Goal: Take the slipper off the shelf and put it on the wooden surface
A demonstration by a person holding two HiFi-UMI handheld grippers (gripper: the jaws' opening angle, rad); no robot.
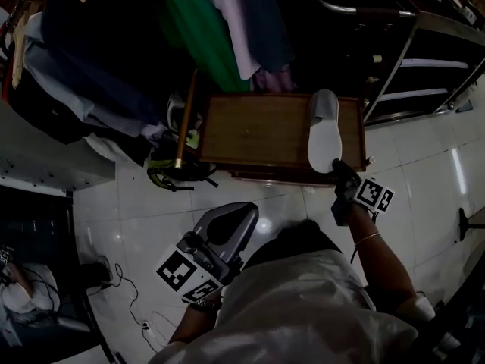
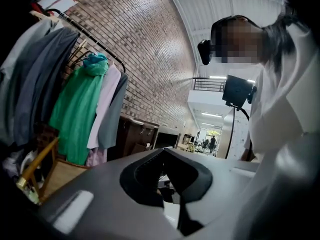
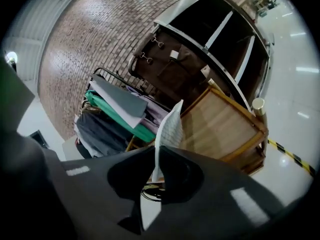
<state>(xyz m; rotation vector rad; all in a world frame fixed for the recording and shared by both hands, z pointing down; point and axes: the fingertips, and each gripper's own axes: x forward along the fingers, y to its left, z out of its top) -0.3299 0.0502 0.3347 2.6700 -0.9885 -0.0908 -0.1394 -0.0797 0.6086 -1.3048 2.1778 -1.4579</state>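
1. Head view. The right hand [image 1: 350,203] is stretched toward the upper right of centre, forearm bare, with a thin bangle [image 1: 367,238] at the wrist. The right gripper [image 1: 339,169] points up-frame at the near edge of the wooden surface [image 1: 250,131].
2. The left gripper [image 1: 250,215] sits low and central, close to the person's body, and points up and to the right over the white tile floor [image 1: 136,203].
3. Each gripper carries a marker cube with black-and-white square patterns: the right one [image 1: 375,194], the left one [image 1: 182,271]. No lettering is legible on either.
4. Right claw: clamped on the heel end of the slipper [image 1: 324,131]. In the right gripper view the slipper [image 3: 169,129] stands edge-on between the closed-in jaws.
5. Left claw: in the left gripper view the jaw tips meet, with nothing between them.
6. Slipper: white footbed with a pale grey toe band. The face seen in the right gripper view has a fine grid texture.
7. Slipper location: over the right end of the wooden surface, toe toward the top of the frame and heel at the near edge. I cannot tell whether it rests on the wood or is just above it.
8. The dark shelf [image 1: 424,67] is in the upper right, apart from the slipper.
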